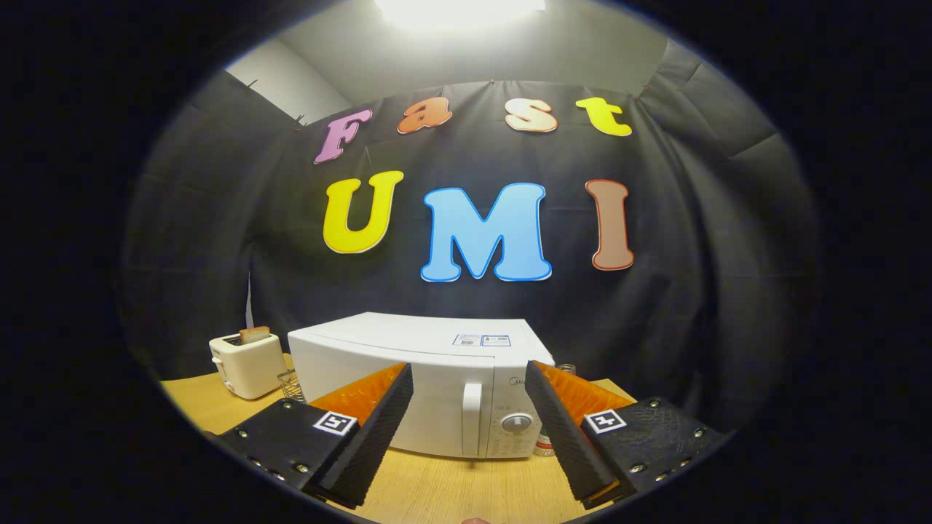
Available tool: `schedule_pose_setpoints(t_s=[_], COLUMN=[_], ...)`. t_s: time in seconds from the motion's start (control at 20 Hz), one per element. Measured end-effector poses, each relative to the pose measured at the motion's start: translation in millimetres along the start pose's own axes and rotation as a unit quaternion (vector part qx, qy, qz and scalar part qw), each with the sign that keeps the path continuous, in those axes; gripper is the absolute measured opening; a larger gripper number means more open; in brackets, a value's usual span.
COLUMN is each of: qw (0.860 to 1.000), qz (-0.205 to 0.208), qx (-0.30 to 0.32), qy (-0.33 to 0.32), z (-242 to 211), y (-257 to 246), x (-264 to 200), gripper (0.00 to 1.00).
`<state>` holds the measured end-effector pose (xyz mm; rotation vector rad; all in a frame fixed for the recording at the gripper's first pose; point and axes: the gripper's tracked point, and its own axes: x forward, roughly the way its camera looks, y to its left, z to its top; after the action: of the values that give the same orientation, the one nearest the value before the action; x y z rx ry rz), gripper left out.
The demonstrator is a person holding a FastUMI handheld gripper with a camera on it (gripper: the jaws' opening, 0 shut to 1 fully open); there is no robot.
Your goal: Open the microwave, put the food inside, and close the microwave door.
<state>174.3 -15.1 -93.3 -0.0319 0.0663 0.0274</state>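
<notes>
Wooden table (451,487) under black cloth, white microwave (408,378) standing shut beyond the fingertips, handle (472,418) between them and well ahead. Gripper (470,418) spread wide, holding nothing. Toaster (247,364) off beside the microwave. Best to close in level, centre on the handle (not the dial (518,423) beside it), clamp squarely, then pull along the door's swing. No food spotted yet.
</notes>
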Motion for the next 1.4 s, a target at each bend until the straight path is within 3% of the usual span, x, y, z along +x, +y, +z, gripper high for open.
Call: schedule_pose_setpoints(t_s=[0.75, 0.8, 0.85, 0.9, 1.0, 1.1, 1.3, 1.35, 1.4], qw=[0.993, 0.992, 0.991, 0.990, 0.989, 0.989, 0.987, 0.987, 0.987], qz=[-0.006, -0.010, -0.010, -0.011, -0.016, -0.022, -0.020, -0.024, -0.026], qx=[0.032, 0.035, 0.040, 0.044, 0.046, 0.046, 0.034, 0.025, 0.018], qy=[0.117, 0.123, 0.126, 0.130, 0.139, 0.140, 0.155, 0.156, 0.159], z=[-114, -119, -122, -125, -127, -128, -129, -128, -129], y=[5, 2, 3, 3, 1, -1, 1, 2, 1], x=[87, 90, 93, 95, 98, 102, 98, 98, 99], gripper=[0.98, 0.94, 0.78, 0.71, 0.70, 0.41, 0.27, 0.19, 0.19])
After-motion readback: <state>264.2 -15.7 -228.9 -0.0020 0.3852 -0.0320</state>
